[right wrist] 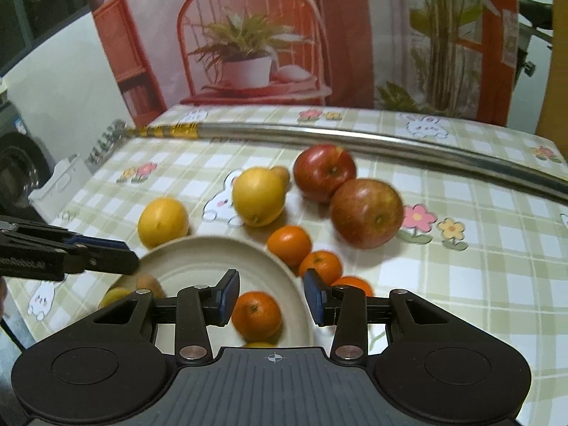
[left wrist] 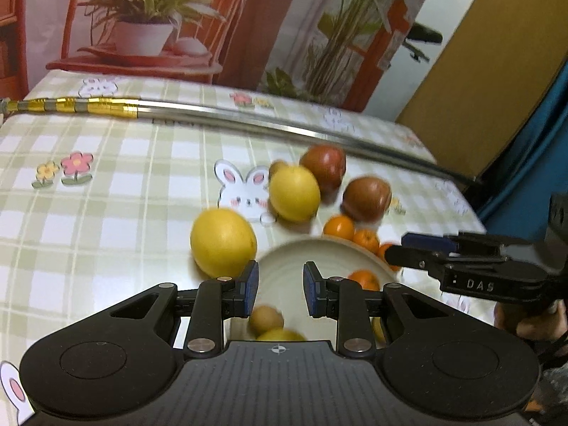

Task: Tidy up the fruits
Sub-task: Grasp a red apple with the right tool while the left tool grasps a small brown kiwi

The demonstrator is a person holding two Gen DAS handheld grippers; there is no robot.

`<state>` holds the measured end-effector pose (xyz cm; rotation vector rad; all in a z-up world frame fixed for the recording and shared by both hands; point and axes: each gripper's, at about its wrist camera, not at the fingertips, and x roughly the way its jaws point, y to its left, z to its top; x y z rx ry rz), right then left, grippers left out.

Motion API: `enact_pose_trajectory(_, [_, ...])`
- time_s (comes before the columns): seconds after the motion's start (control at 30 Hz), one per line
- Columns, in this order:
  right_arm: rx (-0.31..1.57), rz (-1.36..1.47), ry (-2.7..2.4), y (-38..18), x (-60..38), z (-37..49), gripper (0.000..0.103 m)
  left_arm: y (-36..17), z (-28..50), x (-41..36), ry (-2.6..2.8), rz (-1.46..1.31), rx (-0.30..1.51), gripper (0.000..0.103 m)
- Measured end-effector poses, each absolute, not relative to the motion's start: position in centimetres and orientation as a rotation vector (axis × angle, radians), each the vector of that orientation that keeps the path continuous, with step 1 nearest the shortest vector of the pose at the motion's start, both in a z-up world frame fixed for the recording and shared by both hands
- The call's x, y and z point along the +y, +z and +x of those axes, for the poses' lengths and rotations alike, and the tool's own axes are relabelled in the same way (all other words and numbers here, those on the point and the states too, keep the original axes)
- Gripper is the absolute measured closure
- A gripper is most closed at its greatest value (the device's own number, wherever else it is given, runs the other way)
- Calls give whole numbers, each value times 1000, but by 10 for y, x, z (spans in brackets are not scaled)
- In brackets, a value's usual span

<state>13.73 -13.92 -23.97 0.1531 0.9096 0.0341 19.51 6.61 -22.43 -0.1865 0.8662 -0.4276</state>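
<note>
A cream plate (left wrist: pixel 319 243) (right wrist: pixel 213 245) lies on the checked tablecloth just ahead of both grippers. In it rest a tangerine (right wrist: pixel 256 314), a small brown fruit (left wrist: pixel 266 319) and a yellow fruit (left wrist: pixel 280 335). Beyond the plate lie two lemons (right wrist: pixel 162 222) (right wrist: pixel 259 197), two red apples (right wrist: pixel 325 172) (right wrist: pixel 365 213) and three tangerines (right wrist: pixel 289 245) in a row by the rim. My left gripper (left wrist: pixel 280 284) hovers over the plate's near side, pads slightly apart and empty. My right gripper (right wrist: pixel 271 289) hangs above the tangerine in the plate, pads apart and clear of it.
A long metal rod (right wrist: pixel 355 138) with gold wrapping at its left end crosses the table behind the fruit. A white device (right wrist: pixel 60 184) sits at the table's left edge. A printed backdrop stands behind the table.
</note>
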Motion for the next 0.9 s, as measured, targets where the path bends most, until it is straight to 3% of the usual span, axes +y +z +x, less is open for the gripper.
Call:
enact_pose_trajectory(0.47, [818,166,-86,-220,-181,143,64,-195,252,66,-420,-278,842,75])
enact_pose_trajectory(0.9, [769,271,-180,-228,-217,144,64,-241,350,11,-395,-252,988,75])
